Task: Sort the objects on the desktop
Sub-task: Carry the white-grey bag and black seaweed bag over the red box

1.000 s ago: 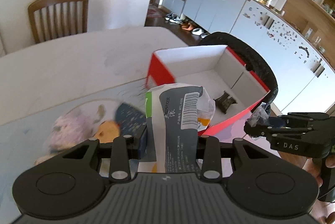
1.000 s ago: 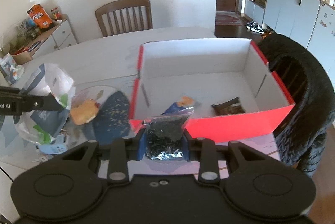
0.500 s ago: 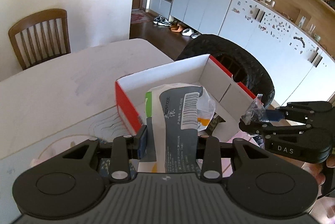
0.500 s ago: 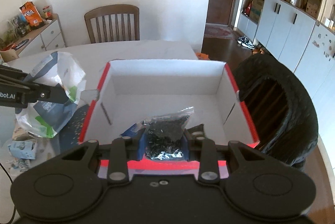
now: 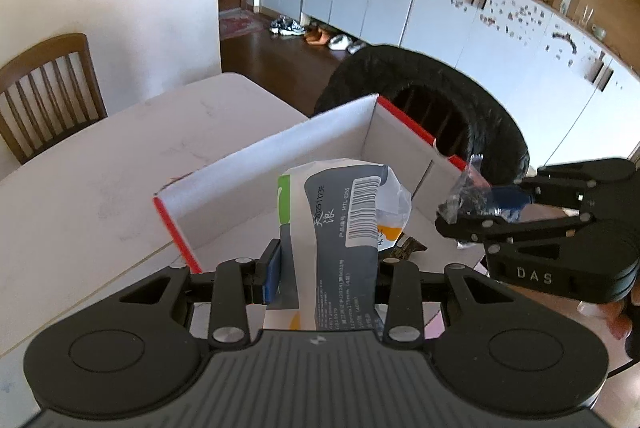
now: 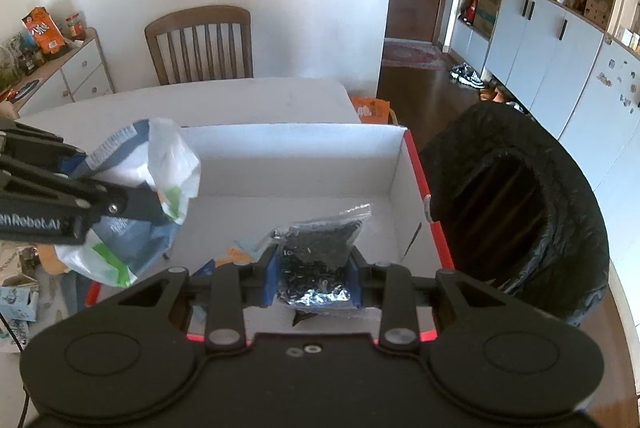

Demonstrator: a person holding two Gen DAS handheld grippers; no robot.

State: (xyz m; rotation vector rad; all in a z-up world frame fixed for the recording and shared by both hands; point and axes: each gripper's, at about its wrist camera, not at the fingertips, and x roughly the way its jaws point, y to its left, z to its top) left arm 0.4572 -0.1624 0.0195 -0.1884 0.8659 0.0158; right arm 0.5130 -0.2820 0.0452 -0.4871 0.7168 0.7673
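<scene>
The pouch (image 5: 340, 228), white and grey with a green stripe and a barcode, stands pinched between the fingers of the left gripper (image 5: 326, 268) in the lower centre of the left wrist view, held over the near edge of the box (image 5: 256, 168). In the right wrist view the same pouch (image 6: 152, 188) shows at the left, crumpled and hanging above the box's left side. The baggie (image 6: 320, 252), clear plastic packed with small dark pieces, is clamped in the closed fingers of the right gripper (image 6: 314, 278) at the lower centre of that view, above the box's front wall. From the left wrist view the baggie (image 5: 464, 196) sticks out of the right gripper (image 5: 472, 212) at the right edge. The box (image 6: 304, 144) is red outside, white inside, open-topped, and sits on the table (image 5: 100, 168); a few wrappers (image 6: 236, 256) lie on its floor. A black bin (image 6: 520, 212) stands just right of the box. A wooden chair (image 6: 200, 44) stands at the table's far side, toward the upper left.
</scene>
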